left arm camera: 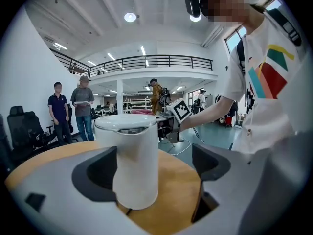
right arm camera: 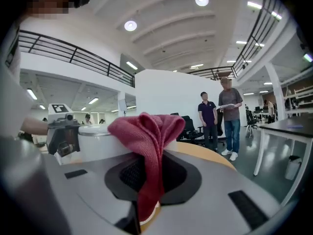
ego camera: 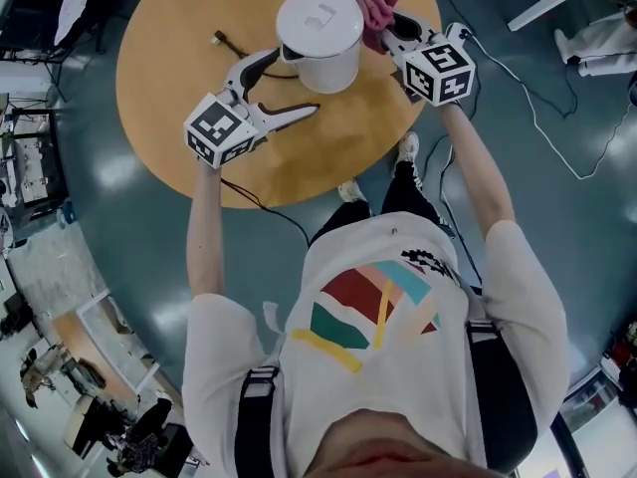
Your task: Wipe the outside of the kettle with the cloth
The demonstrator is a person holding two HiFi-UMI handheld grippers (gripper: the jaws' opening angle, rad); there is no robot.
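Wooden round table (ego camera: pixel 169 58) on a grey-blue floor, seen from the head view. Both of the person's bare forearms stretch forward over its near edge, elbows nearly straight, one gripper in each hand.

The white kettle (ego camera: pixel 318 33), lid closed, stands upright toward the table's far side, between the two grippers.

The left gripper (ego camera: pixel 295 80) lies low and level, its marker cube toward the person. Its jaws are spread wide. In the left gripper view the kettle (left arm camera: pixel 131 163) stands between them, nearer the left-hand jaw; contact cannot be told.

The right gripper (ego camera: pixel 386 28) comes in from the kettle's right, held higher. Its jaws are closed on a dark pink cloth (ego camera: pixel 378 6), and the cloth's free fold (right arm camera: pixel 146 131) bunches above them. The cloth sits against the kettle's upper wall, beside the projection at the lid.

A thin dark cable (ego camera: pixel 224 40) lies on the table left of the kettle. Two bystanders (left arm camera: pixel 73 109) stand well beyond the table.
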